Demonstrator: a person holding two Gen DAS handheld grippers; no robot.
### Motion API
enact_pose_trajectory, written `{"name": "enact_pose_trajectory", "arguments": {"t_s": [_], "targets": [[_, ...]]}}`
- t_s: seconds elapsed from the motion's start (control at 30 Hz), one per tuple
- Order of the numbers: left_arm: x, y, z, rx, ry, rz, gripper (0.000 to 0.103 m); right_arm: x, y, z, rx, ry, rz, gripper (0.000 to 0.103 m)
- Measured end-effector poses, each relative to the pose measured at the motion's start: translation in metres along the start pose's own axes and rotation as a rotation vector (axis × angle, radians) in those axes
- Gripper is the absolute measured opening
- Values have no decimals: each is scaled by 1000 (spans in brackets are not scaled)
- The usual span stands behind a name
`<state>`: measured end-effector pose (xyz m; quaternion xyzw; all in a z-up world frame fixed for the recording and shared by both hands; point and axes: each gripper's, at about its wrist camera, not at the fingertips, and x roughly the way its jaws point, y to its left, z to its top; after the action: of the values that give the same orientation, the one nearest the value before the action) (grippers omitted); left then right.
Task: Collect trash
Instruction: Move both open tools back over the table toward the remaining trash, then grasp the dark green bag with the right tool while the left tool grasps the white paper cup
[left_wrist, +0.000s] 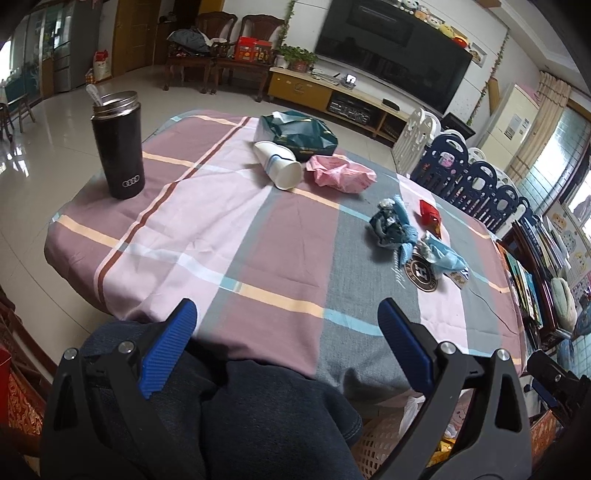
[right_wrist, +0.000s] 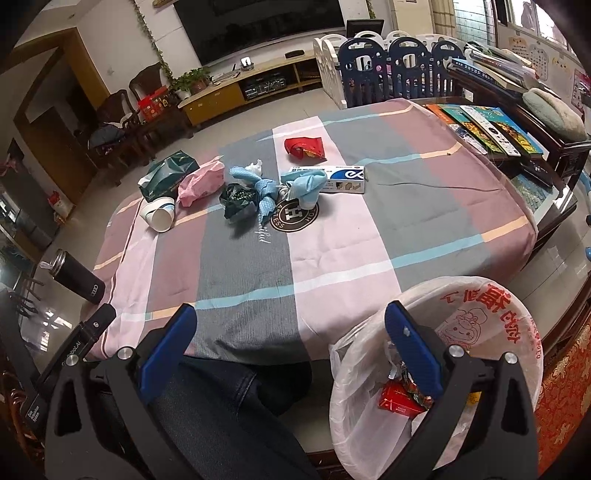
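Both of our grippers sit at the bottom of their frames over our denim-clad knees, the left gripper (left_wrist: 286, 347) and right gripper (right_wrist: 290, 350) each spread wide and holding nothing. Just beside the right one, at lower right, the lined waste basket (right_wrist: 491, 295) already holds a red wrapper (right_wrist: 397, 400) and a few scraps we cannot identify. Beyond it, mid-frame on the checked tablecloth (right_wrist: 332, 258), the trash still waits: a crumpled blue cloth (right_wrist: 266, 190), a dark foil wrapper (right_wrist: 238, 201), a blue-and-white box (right_wrist: 328, 178) and a red packet (right_wrist: 304, 147). Toward upper left lie a tipped paper cup (right_wrist: 159, 216), apparently empty, a pink bag (right_wrist: 201, 182) and a green bag (right_wrist: 168, 177). We judge the risk to be the black tumbler (left_wrist: 118, 147), open-topped with a spoon inside, standing near the table's left edge: a careless sweep by the left gripper could topple it. Loose wrappers may also slip from a shallow pinch.
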<state>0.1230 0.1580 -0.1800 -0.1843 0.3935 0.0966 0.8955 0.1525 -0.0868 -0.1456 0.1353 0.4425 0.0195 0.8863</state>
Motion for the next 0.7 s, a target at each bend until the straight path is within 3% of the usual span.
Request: {"name": "enact_pose_trajectory", "arguments": {"t_s": [0.27,0.43,0.6,0.7], "targets": [[5,26,5,-70,-24,33,98,32,20,12,-48,3,-18,100],[2,40,11,-115,-36,33,95,70,30,41,-105,-27,-66,99],[7,38,9,-97,-22,33,94,110,49,73,-191,-68,-107,99],[14,38,8,-92,-4,44,94,134,70,90,-235,-57,-46,99]]}}
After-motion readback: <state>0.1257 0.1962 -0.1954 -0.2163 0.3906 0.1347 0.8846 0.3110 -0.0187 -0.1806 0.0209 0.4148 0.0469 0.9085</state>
